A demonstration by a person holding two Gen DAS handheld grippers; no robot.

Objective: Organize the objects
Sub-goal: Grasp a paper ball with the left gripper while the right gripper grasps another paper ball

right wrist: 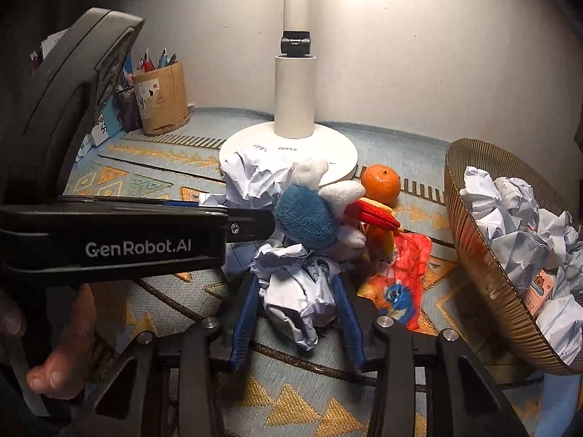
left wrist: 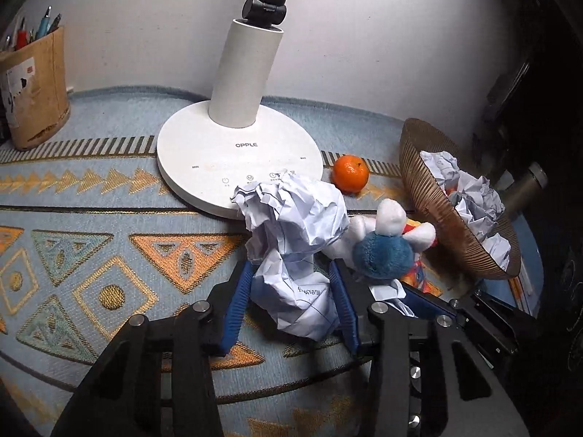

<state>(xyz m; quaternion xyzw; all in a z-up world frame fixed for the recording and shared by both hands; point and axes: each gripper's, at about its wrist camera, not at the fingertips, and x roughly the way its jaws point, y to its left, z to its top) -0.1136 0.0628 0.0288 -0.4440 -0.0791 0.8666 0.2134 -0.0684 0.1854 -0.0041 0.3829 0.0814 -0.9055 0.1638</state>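
Observation:
My left gripper (left wrist: pixel 291 267) is shut on a large crumpled white paper ball (left wrist: pixel 295 251) that rises in front of the lamp base. My right gripper (right wrist: pixel 297 276) is shut on a smaller crumpled paper ball (right wrist: pixel 300 291) just above the mat. The left gripper's body (right wrist: pixel 116 244) crosses the right wrist view from the left. A blue and white plush toy (left wrist: pixel 382 251) (right wrist: pixel 309 215) lies between the paper balls and the bowl. A ribbed brown bowl (left wrist: pixel 437 215) (right wrist: pixel 484 266) on the right holds several crumpled papers. An orange (left wrist: pixel 350 173) (right wrist: pixel 380 182) sits by the lamp base.
A white OPPLE lamp (left wrist: pixel 240 153) (right wrist: pixel 291 145) stands at the back middle. A cardboard pen holder (left wrist: pixel 34 87) (right wrist: pixel 164 100) stands at the back left. A colourful wrapper (right wrist: pixel 397 280) lies flat on the patterned mat (left wrist: pixel 91 240). The wall is close behind.

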